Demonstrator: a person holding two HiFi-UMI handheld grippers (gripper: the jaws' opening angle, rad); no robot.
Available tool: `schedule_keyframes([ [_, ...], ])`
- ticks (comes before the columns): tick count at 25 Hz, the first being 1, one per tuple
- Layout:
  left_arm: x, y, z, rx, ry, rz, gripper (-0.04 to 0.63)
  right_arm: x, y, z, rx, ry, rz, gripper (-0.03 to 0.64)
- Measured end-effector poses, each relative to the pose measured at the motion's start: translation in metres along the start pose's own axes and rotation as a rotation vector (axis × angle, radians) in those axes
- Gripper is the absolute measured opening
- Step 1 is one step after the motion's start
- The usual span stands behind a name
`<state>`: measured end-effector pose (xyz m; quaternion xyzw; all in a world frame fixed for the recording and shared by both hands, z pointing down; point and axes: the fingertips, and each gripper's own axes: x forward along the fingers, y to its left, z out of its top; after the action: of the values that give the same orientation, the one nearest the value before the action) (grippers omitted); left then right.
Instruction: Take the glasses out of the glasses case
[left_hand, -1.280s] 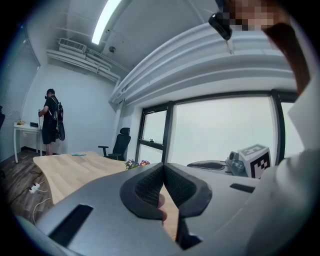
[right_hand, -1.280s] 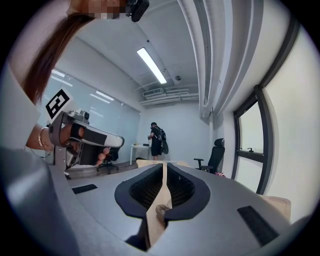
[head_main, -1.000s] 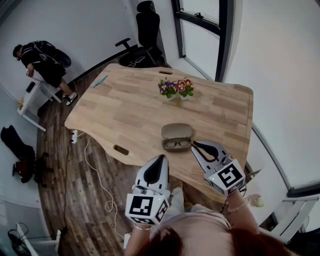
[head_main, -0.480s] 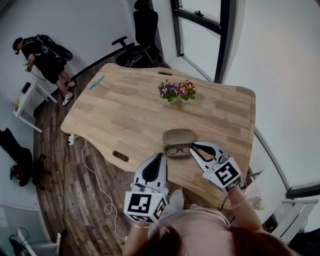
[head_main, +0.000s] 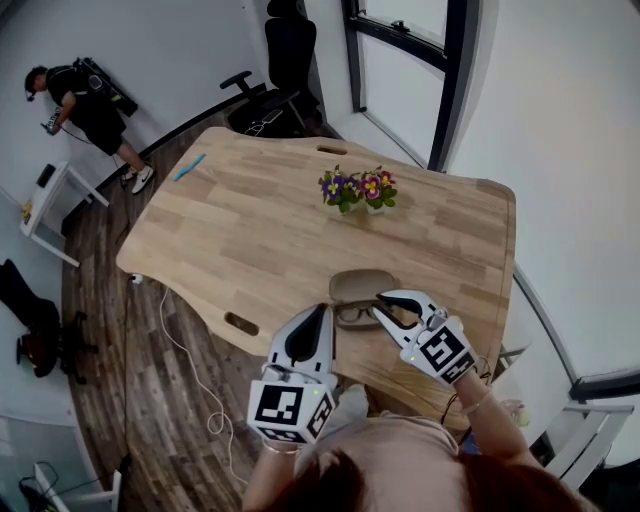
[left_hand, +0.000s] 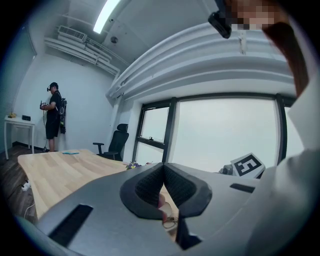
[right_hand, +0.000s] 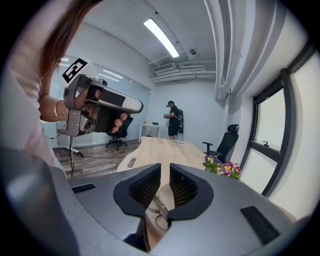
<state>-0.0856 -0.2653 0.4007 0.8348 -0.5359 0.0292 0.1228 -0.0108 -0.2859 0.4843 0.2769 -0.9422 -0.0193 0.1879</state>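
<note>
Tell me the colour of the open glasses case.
Taupe, a greyish brown. The glasses case shows best in the head view.

Open case, glasses inside, near my edge of the table

I see the glasses case (head_main: 358, 284), a rounded grey-brown shell, lying hinged wide open and flat on the wooden table (head_main: 250, 230), its empty lid half on the far side from me. The dark-framed glasses (head_main: 350, 314) lie folded across the near half, lenses side by side, and part of the frame is hidden from my head view.
</note>
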Motion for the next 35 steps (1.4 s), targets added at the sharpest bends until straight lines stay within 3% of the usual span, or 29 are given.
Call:
schedule_keyframes([
  [35, 0.054, 0.041, -0.023, -0.015, 0.074, -0.021, 0.0, 0.085, 0.005, -0.118, -0.113, 0.32, 0.21, 0.037],
])
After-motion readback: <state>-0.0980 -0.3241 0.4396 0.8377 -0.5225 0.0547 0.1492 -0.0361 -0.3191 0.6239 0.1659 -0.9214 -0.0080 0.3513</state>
